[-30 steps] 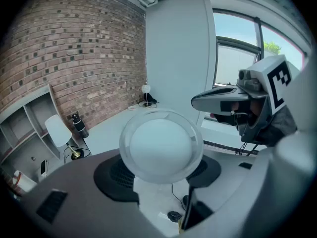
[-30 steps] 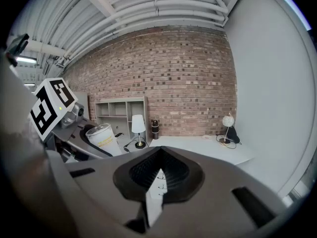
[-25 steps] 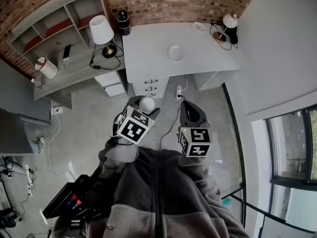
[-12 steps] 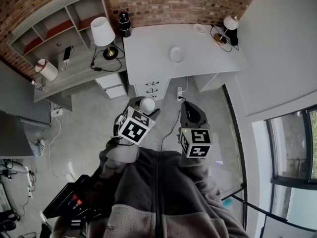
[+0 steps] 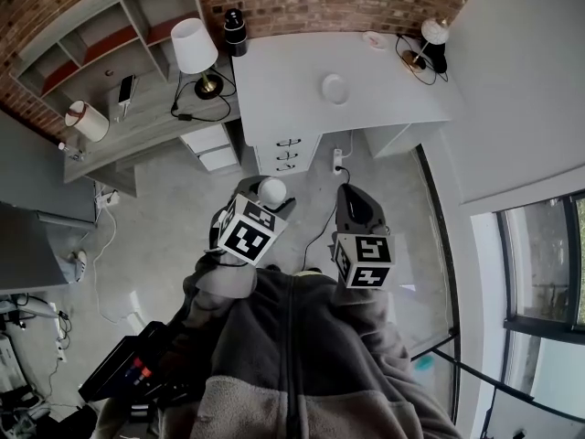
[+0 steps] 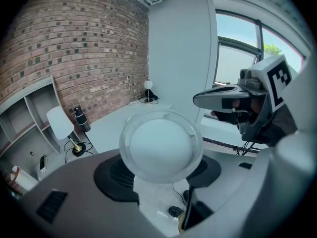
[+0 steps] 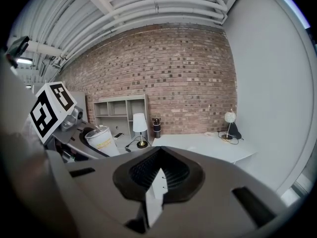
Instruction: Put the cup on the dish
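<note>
Close to the person, the left claw (image 6: 159,175) gripped the lidded cup (image 6: 161,145) upright. The right claw (image 7: 158,180) was clenched on nothing. Well ahead, the dish (image 5: 335,89) lay on the white table (image 5: 283,71). The cup was best carried level, then lowered onto the centre of the dish.

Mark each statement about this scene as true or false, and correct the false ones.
1. The left gripper grips the white cup with a clear lid. True.
2. The cup stands on the round white dish. False: the dish lies bare on the white desk, far from the cup.
3. The right gripper holds something too. False: its jaws are together with nothing between them.
4. A white-shaded lamp stands left of the desk. True.
</note>
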The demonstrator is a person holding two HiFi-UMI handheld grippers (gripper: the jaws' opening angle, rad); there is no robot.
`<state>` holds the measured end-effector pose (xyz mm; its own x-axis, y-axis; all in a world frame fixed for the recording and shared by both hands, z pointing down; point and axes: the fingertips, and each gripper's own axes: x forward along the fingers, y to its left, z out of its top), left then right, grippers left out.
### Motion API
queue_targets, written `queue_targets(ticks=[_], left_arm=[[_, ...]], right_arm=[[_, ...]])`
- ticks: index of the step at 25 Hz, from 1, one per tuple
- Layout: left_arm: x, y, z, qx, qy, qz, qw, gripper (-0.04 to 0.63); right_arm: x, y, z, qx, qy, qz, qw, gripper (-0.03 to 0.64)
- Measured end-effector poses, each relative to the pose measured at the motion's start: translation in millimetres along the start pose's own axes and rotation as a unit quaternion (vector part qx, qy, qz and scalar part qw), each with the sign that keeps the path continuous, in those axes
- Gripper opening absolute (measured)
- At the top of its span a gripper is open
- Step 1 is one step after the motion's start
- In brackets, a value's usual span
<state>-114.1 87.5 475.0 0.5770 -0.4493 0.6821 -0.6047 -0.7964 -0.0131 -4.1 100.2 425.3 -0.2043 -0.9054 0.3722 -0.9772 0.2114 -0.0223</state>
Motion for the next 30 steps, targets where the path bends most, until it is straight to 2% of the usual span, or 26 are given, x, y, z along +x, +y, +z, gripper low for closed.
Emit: queue_targets(ticks=[7,12,17,25,30], left_arm=[[0.4,4.1,-22.6,-0.002,0.007,-0.008,0.9999,0.256],[-1.4,1.8,-21.7,0.004,0.003,-0.010,0.9999,0.256],[-1.3,4.9,-30.0,-0.004,0.009,-0.023,0.9997,0.256],[24.9,22.0,-18.7,-0.015,0.012,-0.019,0.9996,0.256],[43.7,57.1,3.2,-0.024,0.005,0.005,0.9997,0.256]], right_arm=[[4.0,10.3,-15.1,-0.002,0.006,-0.011,1.000,0.002],[2.5,14.0,-8.0,-0.006,-0.004,-0.012,1.000,0.002],[4.7,14.3,-14.2,-0.005,0.008,-0.022,1.000,0.002],[30.5,-18.7,-18.8,0.007,0.017,-0.028,0.999,0.002],[70.1,-50.3,3.0,0.005,0.003,-0.026,1.000,0.002]])
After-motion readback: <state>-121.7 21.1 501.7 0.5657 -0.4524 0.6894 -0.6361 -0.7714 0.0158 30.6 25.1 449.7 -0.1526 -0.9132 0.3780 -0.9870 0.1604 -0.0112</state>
